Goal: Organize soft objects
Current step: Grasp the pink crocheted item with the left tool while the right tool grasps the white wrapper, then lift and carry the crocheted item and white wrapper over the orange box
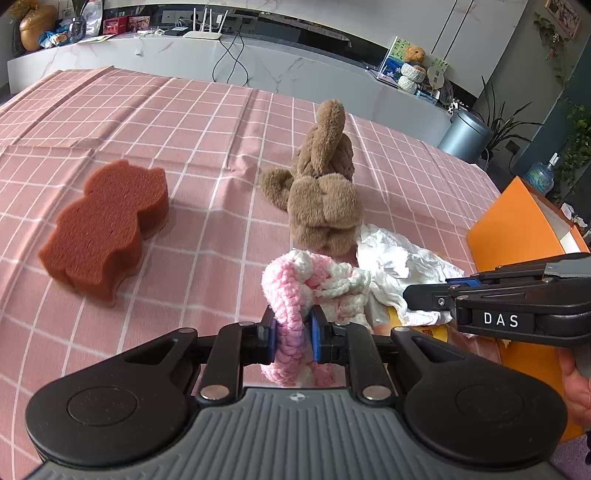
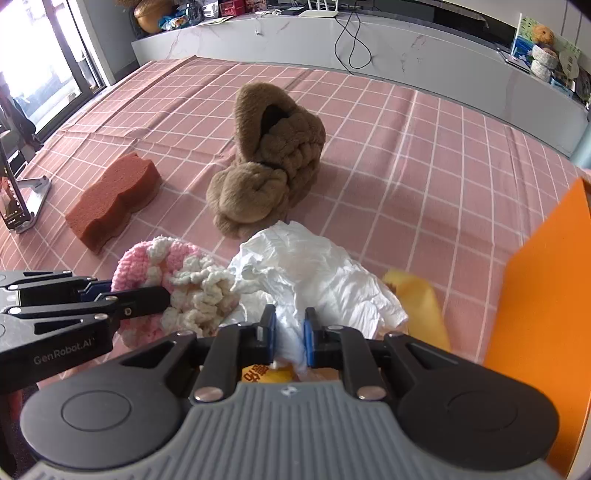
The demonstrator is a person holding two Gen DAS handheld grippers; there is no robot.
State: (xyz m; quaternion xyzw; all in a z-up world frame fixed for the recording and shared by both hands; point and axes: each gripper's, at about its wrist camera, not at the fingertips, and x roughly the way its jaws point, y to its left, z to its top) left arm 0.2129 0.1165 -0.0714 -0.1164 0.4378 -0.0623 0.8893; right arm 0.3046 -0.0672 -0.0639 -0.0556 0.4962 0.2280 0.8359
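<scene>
While our left claw (image 1: 291,334) is pinched tight on a pink and white crocheted piece (image 1: 310,284), our right claw (image 2: 289,334) is clamped just as narrowly on a crumpled white cloth (image 2: 314,273), each with the blue pads pressing into the soft material. Both things lie side by side, touching, at the near edge of the surface (image 1: 147,122), which wears a pink tablecloth with a white grid and a few fold creases. Just beyond them sits a pair of brown plush slippers (image 1: 321,184), one lying flat and the other propped upright against it; the white cloth's far edge reaches the flat slipper. Well off to the left lies a rust-brown sponge (image 1: 107,221) cut in a figure shape. Under the white cloth we see something yellow (image 2: 421,295), partly hidden and blurred. An orange box (image 1: 517,229) stands at the right side, close to the right claw.

Behind the surface runs a long white marble-look ledge (image 1: 295,62) carrying a white router (image 1: 203,33) with a black cable hanging down, a small teddy bear (image 1: 415,53) and assorted packets. A grey bin (image 1: 467,134) and green plants (image 1: 506,122) stand at the right, and a phone on a stand (image 2: 18,192) rests at the left edge of the surface.
</scene>
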